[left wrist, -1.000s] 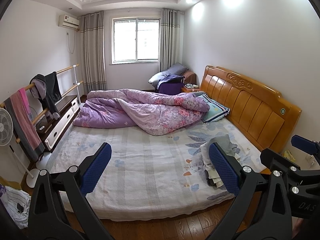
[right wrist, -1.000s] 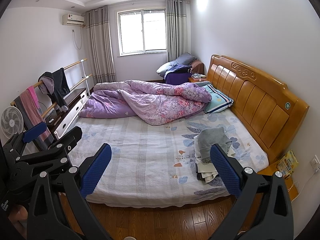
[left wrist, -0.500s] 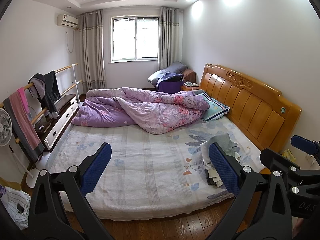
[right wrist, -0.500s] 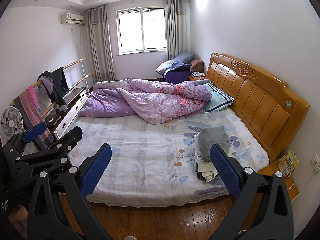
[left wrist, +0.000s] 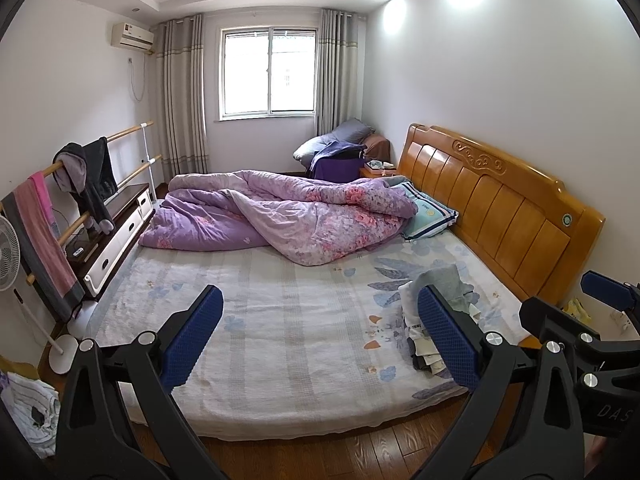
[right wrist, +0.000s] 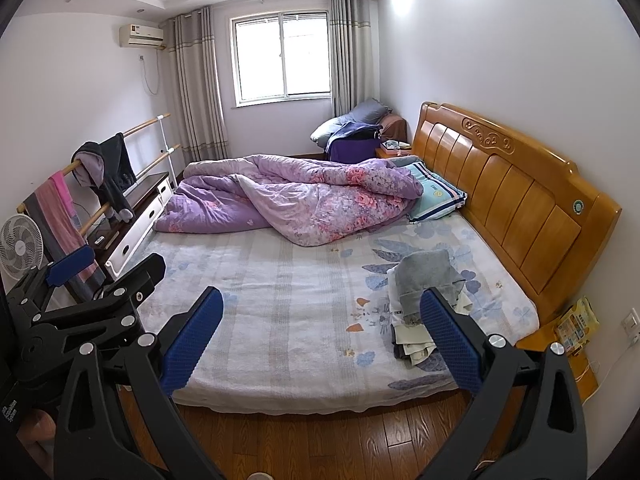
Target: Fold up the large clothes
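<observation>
A stack of folded clothes [left wrist: 438,292] with a grey piece on top lies on the near right part of the bed [left wrist: 288,312]; it also shows in the right wrist view [right wrist: 424,280]. My left gripper [left wrist: 316,332] is open and empty, held above the floor at the bed's near edge. My right gripper [right wrist: 320,332] is open and empty too, beside the left one. A crumpled purple floral quilt [left wrist: 288,212] lies across the far half of the bed.
A wooden headboard [left wrist: 492,200] runs along the right. A rail with hanging clothes [left wrist: 80,176], a low cabinet [left wrist: 116,232] and a fan [left wrist: 8,256] stand on the left. A clothes pile [left wrist: 24,412] lies on the floor at the lower left. A nightstand [right wrist: 560,344] is at right.
Both grippers have drifted slightly; the view has tilted a little. Nothing on the bed has moved and both stay open.
</observation>
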Demonstrator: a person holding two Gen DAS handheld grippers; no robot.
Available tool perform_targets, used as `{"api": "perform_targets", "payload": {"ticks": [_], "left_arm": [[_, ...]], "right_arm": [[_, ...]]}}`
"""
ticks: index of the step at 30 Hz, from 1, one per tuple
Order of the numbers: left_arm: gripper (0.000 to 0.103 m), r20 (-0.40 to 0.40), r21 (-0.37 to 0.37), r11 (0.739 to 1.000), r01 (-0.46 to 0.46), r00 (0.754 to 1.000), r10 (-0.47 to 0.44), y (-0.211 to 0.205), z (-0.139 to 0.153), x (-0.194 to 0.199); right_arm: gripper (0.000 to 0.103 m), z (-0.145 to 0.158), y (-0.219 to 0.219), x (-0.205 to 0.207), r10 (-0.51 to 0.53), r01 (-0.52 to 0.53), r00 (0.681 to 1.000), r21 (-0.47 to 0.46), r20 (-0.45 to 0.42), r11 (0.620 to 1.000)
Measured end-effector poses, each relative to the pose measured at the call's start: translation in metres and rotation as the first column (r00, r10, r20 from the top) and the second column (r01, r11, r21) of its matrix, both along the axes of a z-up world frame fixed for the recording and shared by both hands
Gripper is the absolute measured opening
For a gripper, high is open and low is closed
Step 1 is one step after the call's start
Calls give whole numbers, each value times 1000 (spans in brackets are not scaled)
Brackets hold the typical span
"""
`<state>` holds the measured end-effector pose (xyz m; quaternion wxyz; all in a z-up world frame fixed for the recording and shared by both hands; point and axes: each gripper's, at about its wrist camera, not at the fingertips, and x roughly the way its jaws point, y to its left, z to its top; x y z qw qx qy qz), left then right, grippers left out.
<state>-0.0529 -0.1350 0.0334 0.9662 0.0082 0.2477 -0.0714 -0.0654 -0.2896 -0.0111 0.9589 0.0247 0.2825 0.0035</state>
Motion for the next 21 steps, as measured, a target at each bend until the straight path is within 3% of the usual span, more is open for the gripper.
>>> {"api": "perform_targets", "payload": {"ticks": [12, 21], "left_arm": [[98, -25, -7, 1000, 24, 999, -24, 3, -21, 27], [98, -53, -32, 999, 25, 998, -27, 27, -43, 61]], "right_arm": [[95, -10, 10, 11, -27, 27, 999, 7, -24, 1000], [95, -26, 32, 40, -22, 23, 998, 11, -61, 1000]]}}
